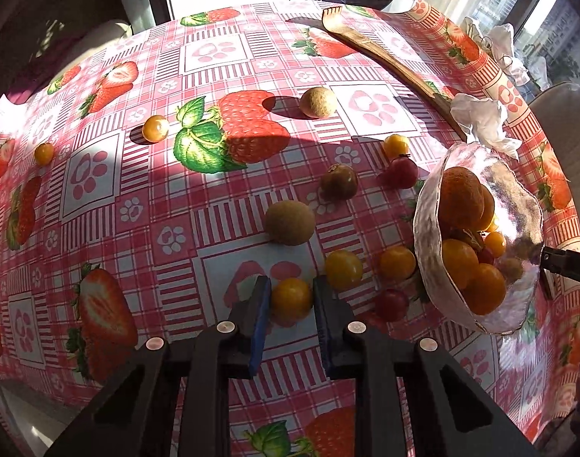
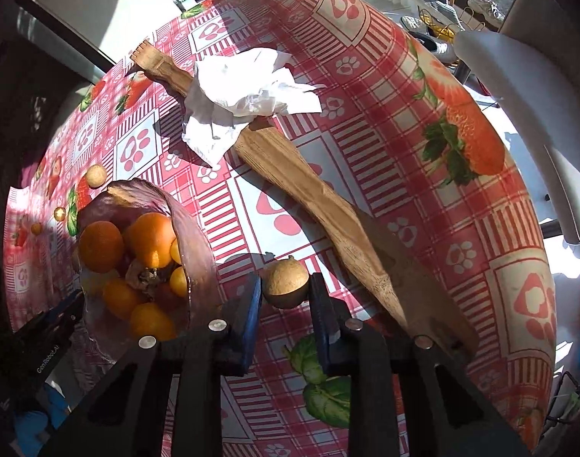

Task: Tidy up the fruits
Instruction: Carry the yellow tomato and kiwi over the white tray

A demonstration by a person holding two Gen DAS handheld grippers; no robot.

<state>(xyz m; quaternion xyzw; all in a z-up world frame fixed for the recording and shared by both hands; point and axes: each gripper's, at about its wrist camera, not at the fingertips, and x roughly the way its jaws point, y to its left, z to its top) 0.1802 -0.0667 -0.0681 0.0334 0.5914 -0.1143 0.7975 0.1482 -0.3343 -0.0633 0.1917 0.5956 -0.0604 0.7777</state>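
Observation:
A clear glass bowl [image 1: 518, 198] holds oranges and small yellow fruits; it also shows in the right wrist view [image 2: 198, 228]. My left gripper [image 1: 291, 297] is shut on a yellow cherry tomato [image 1: 291, 299] just above the tablecloth. Loose fruits lie around: a brown longan [image 1: 290, 222], yellow tomatoes [image 1: 343, 268], a dark tomato [image 1: 339, 182], red ones [image 1: 392, 304]. My right gripper [image 2: 285, 289] is shut on a tan longan [image 2: 286, 282], held right of the bowl. Its tip shows in the left wrist view [image 1: 568, 262] behind the bowl.
A long wooden back scratcher [image 2: 297, 179] lies diagonally across the strawberry tablecloth [image 1: 137, 190], with a crumpled white tissue [image 2: 248, 103] on it. More fruits sit far off: a longan [image 1: 317, 103] and yellow tomatoes [image 1: 155, 128]. A white chair [image 2: 518, 87] stands beyond the table edge.

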